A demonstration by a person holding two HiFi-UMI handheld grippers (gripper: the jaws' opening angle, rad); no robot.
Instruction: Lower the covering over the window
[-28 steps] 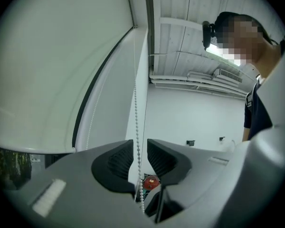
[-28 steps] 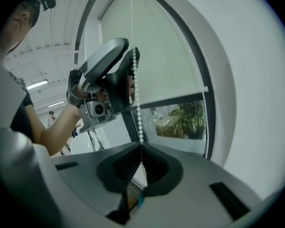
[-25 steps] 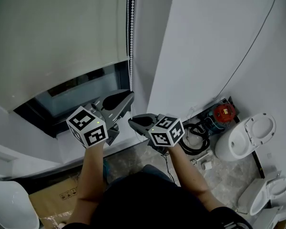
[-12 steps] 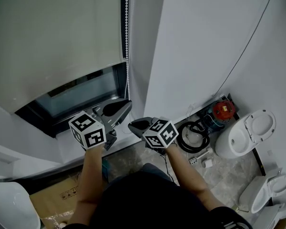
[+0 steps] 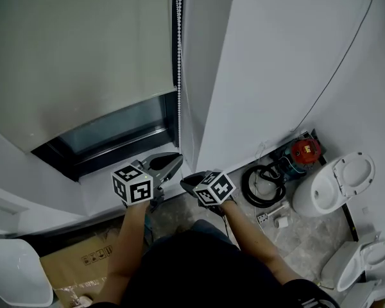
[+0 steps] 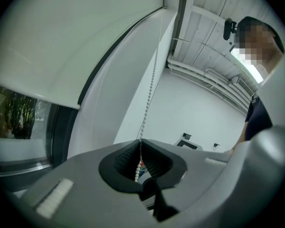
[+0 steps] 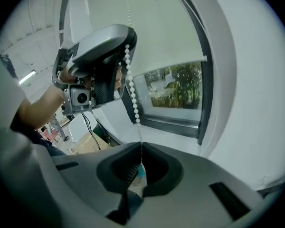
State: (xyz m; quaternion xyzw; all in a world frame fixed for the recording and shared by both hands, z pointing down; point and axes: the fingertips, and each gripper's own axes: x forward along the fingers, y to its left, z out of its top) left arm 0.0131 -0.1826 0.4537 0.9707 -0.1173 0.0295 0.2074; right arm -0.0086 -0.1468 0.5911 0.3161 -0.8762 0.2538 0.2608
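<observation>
Blind: the pale roller blind (image 5: 83, 56) hangs above and to the left of both my grippers. Its bottom hem (image 5: 102, 115) ends partway down the window, and a band of glass (image 5: 115, 133) shows uncovered beneath it.
Bead chain: the bead chain (image 5: 178, 63) hangs at the blind's right edge, between the blind and the white wall (image 5: 276, 56). Its long axis is vertical and it rises straight out of my jaws.
Left gripper: my left gripper (image 6: 140, 142) is clenched on the chain. Beads pass through the closed tips into the hollow behind the pads.
Right gripper: my right gripper (image 7: 141, 147) is clenched on the same strand, just below the left, with a short run of beads joining the two.
Deciding relation: the chain lies directly above each gripper, so I judge any further pull must follow that vertical line downward. The left is the upper hand and nearer the blind; the right sits close to the sill (image 5: 109, 191).
Progress: partly lowered, by my reading.
Surroundings: a black hose coil (image 5: 263, 186) and a toilet (image 5: 333, 185) stand on the floor well to my right.
</observation>
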